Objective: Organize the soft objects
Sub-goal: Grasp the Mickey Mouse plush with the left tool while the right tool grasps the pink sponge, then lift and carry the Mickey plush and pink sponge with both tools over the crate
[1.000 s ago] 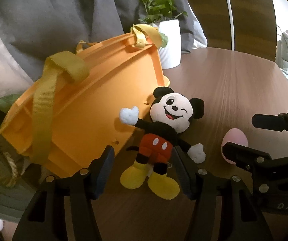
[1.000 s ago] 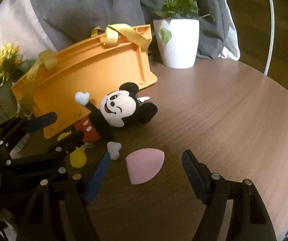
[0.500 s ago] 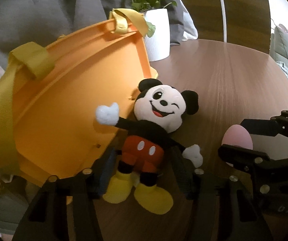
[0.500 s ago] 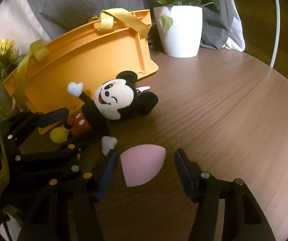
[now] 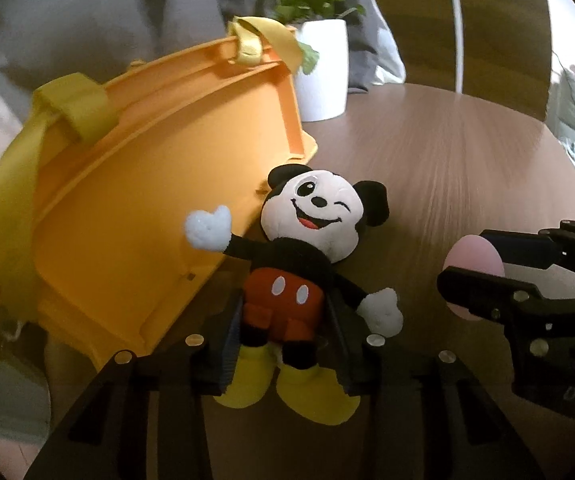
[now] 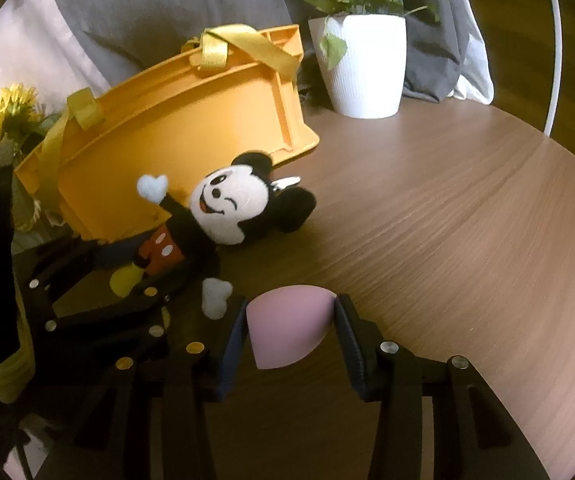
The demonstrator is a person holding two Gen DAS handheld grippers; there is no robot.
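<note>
Plush mouse toy (image 5: 287,280) lower centre, left gripper (image 5: 283,344) closing around its hips; pink sponge (image 6: 287,328) bottom centre, right gripper (image 6: 289,336) closing, pads touching. Squeeze gently, lift straight toward orange basket (image 5: 127,208).

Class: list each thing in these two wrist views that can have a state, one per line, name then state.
Left gripper: closing around the plush mouse.
Right gripper: closing on the pink sponge.
Plush mouse: lying face up on table.
Pink sponge: between the jaws.
Orange basket: upright, handles up.
</note>
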